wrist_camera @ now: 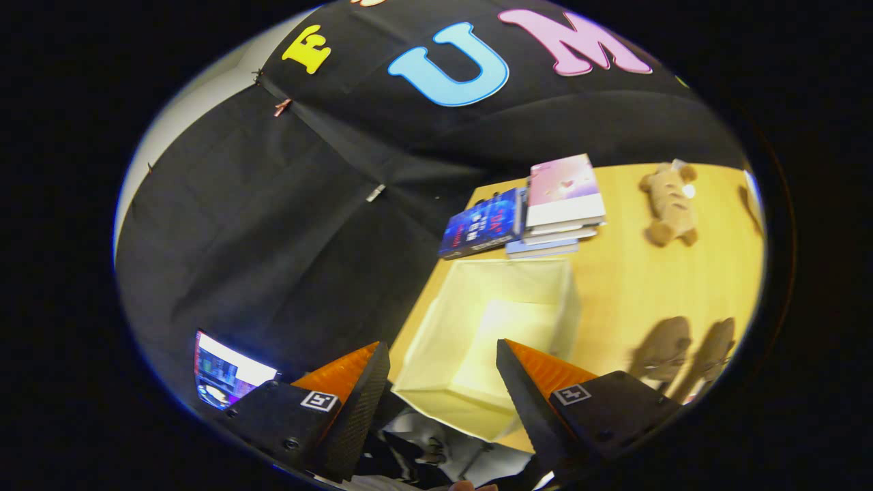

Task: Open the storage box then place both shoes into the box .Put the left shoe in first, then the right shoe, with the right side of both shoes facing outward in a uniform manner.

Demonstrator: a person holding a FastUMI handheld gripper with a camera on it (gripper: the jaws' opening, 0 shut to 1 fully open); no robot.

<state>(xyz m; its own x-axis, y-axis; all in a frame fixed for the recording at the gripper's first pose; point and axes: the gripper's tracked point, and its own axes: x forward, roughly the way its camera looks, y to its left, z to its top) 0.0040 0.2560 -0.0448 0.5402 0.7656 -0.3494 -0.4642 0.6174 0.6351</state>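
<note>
A pale yellow fabric storage box (436, 354) stands open on the wooden table, just ahead of my fingers and partly between them; its inside looks empty. Two brown shoes (685, 354) stand side by side on the table beyond my right finger, to the right of the box. My gripper (442, 354) hovers above the box's near edge, open, with nothing between its fingers.
A stack of books (563, 204) and a dark blue book (481, 224) lie beyond the box near the table's far edge. A brown plush bear (670, 203) lies to their right. A lit screen (228, 374) shows below left, off the table (634, 279).
</note>
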